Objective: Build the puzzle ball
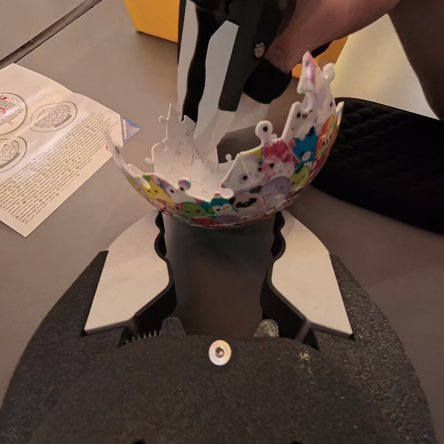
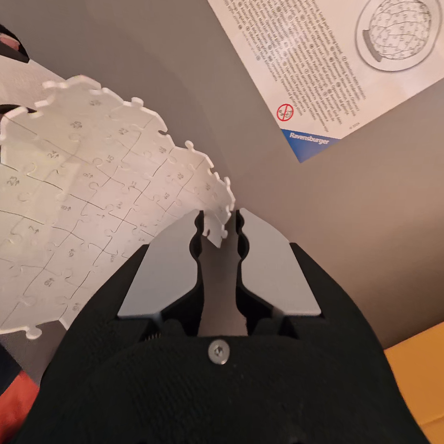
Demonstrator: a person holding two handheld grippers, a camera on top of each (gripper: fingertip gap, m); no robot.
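Observation:
The half-built puzzle ball (image 1: 240, 189) is an open bowl, with colourful cartoon animals outside and white numbered piece backs inside (image 2: 91, 192). My left gripper (image 1: 219, 216) has its jaws wide apart, and both tips touch the bowl's underside and hold it. My right gripper (image 1: 211, 125) comes down from above at the bowl's far rim. In the right wrist view my right gripper (image 2: 219, 213) is a little open. A white rim piece (image 2: 216, 228) lies between its jaws, with a gap on either side.
A folded instruction leaflet (image 1: 48, 149) lies on the grey table to the left and also shows in the right wrist view (image 2: 348, 60). A yellow box (image 1: 156, 19) stands behind. A black padded item (image 1: 384, 163) lies at the right. A hand (image 1: 312, 28) holds the right gripper. Left tips to right tips: about 9 cm.

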